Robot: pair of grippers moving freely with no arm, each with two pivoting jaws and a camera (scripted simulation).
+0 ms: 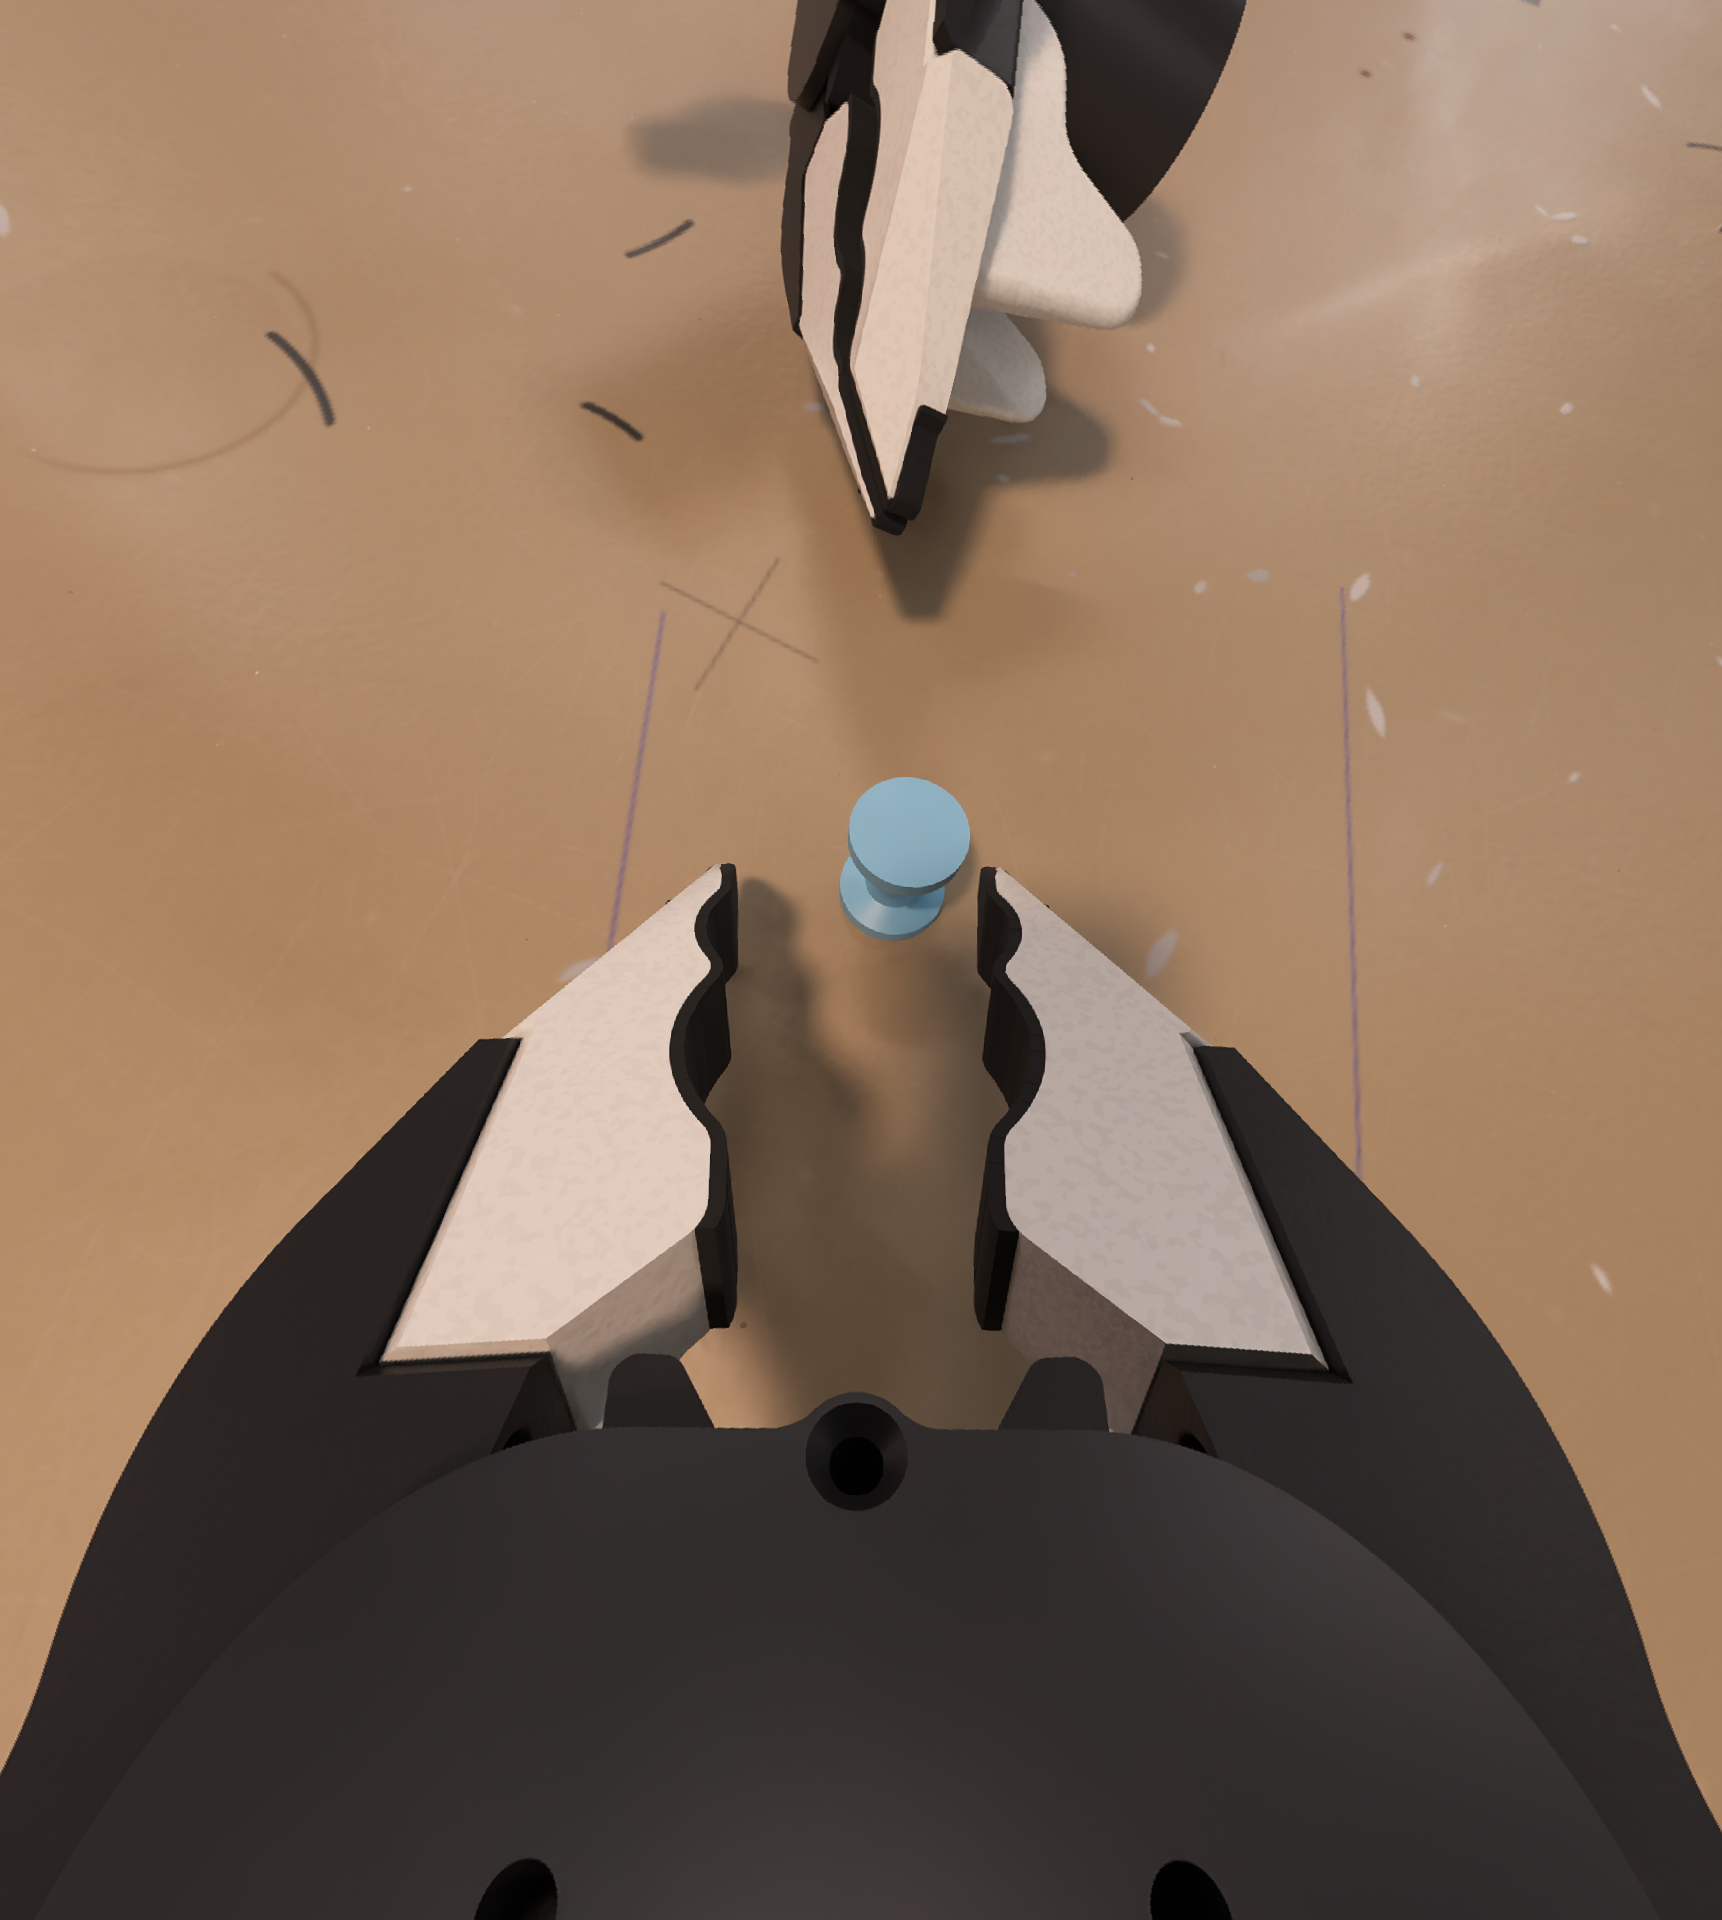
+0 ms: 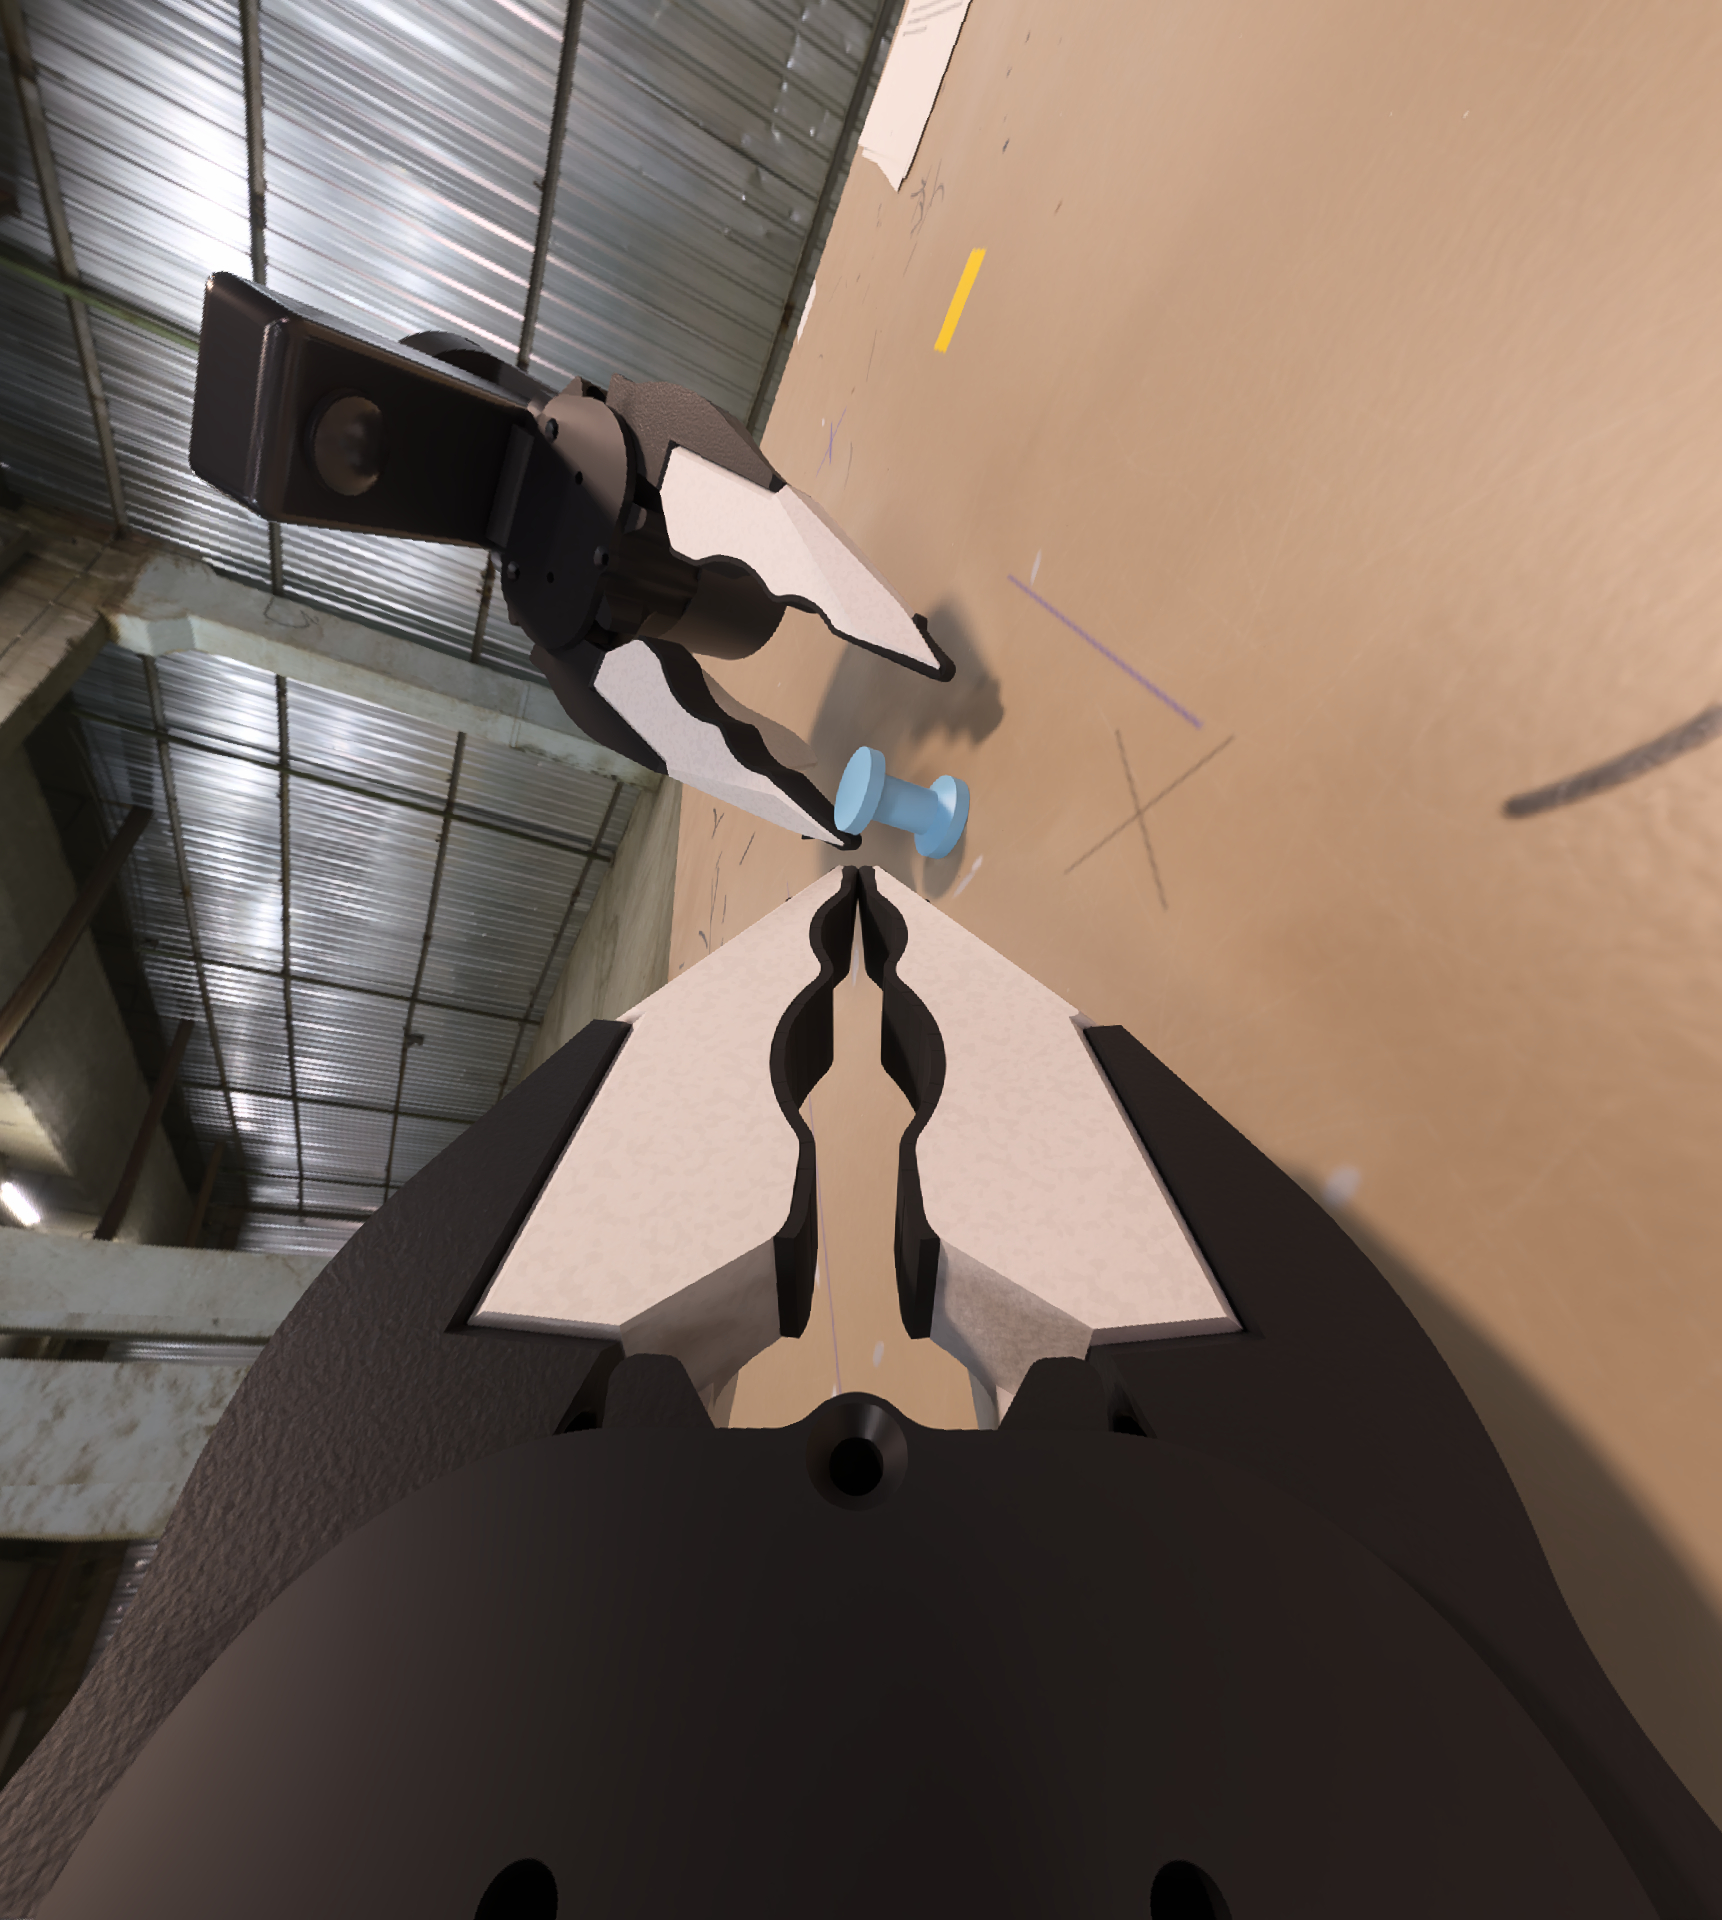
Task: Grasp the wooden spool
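Note:
The spool [image 1: 904, 857] is small and light blue and stands upright on the tan tabletop [image 1: 317, 790]. My left gripper [image 1: 857, 878] is open and hangs above it, with the spool just beyond and between the fingertips, nearer the right finger. Nothing is held. My right gripper [image 2: 855, 878] is shut and empty; its tips point at the spool [image 2: 904, 800] from close by. In the left wrist view the right gripper [image 1: 893, 514] hangs shut farther off beyond the spool. In the right wrist view the left gripper [image 2: 893, 753] shows open, straddling the spool.
The tabletop [image 2: 1408, 520] carries dark scuffs, a pencilled cross [image 1: 737, 623] and thin purple lines [image 1: 1347, 883]. A yellow strip [image 2: 959, 299] lies far off. A white sheet [image 2: 914, 83] lies at the table's edge. A corrugated metal wall [image 2: 369, 156] stands behind.

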